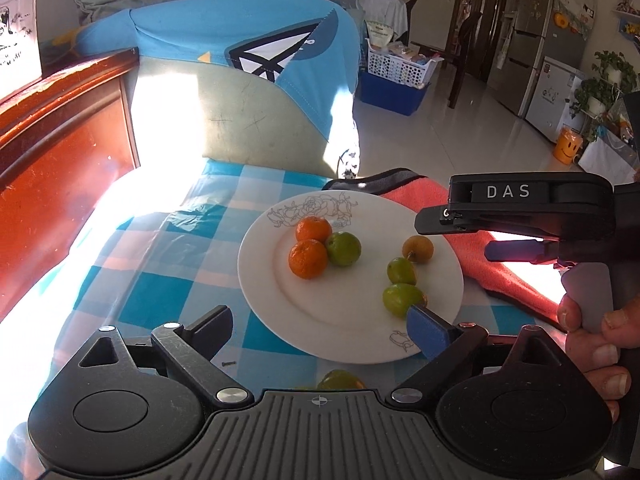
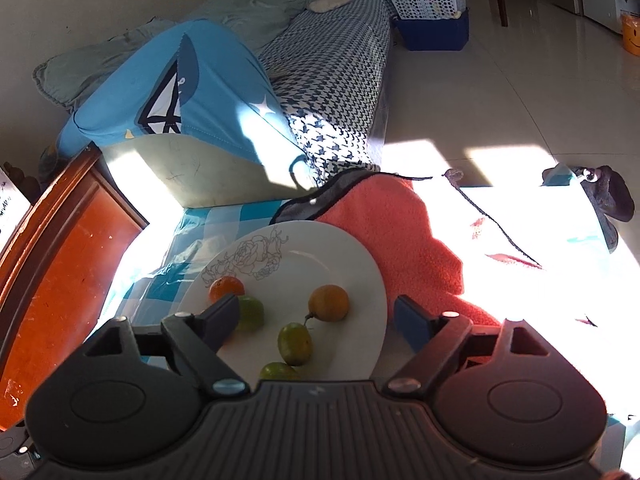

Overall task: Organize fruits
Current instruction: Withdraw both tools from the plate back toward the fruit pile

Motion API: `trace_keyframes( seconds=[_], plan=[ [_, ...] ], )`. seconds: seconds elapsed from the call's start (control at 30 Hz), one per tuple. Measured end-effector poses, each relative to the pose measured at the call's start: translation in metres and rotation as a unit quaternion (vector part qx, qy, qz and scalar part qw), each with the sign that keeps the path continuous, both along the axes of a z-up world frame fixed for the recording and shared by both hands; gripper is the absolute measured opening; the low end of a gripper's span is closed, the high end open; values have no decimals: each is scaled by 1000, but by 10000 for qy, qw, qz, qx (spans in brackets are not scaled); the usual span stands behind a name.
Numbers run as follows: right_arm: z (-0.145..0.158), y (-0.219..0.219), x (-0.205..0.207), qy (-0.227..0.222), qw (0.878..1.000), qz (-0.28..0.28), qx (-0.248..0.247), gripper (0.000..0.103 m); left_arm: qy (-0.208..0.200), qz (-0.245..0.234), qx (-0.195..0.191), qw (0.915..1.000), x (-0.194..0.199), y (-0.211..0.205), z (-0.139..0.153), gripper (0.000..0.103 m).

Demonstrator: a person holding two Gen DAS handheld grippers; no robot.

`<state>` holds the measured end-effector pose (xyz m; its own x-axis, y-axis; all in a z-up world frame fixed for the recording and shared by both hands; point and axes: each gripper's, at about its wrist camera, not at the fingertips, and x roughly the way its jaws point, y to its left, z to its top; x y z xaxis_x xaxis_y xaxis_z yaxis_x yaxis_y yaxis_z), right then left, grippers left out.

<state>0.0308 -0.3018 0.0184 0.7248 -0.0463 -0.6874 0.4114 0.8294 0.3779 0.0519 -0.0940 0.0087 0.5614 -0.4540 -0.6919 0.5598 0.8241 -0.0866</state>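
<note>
A white plate [image 1: 280, 304] sits on a blue checked cloth. On it lie two oranges [image 1: 308, 258], a round green fruit [image 1: 343, 249], a yellow-orange fruit [image 1: 418, 249] and two green oval fruits [image 1: 401, 270]. Another green fruit [image 1: 340, 380] lies off the plate, just under my left gripper [image 1: 320, 330], which is open and empty above the plate's near edge. My right gripper [image 2: 316, 318] is open and empty over the plate [image 2: 352, 248], and it shows in the left wrist view [image 1: 456, 236] from the side. The yellow-orange fruit [image 2: 329, 303] and green ovals [image 2: 295, 343] lie between its fingers.
A coral towel [image 2: 400, 232] lies right of the plate. A chair with a blue shirt [image 1: 248, 28] stands behind the table. A red wooden headboard [image 1: 60, 168] is at left. A small screw [image 1: 228, 364] lies on the cloth.
</note>
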Motion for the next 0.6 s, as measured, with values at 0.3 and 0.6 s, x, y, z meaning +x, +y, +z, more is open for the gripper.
trace_keyframes(
  seconds=[0.3,0.6],
  plan=[
    [4,22,-25,172,9995,215,-171,84,328,557,-29,9979,-4,46,7,95],
    [-3,62,-62,415,9969,620,-255,85,509,1007,-88,9936,-16,88,7,96]
  ],
)
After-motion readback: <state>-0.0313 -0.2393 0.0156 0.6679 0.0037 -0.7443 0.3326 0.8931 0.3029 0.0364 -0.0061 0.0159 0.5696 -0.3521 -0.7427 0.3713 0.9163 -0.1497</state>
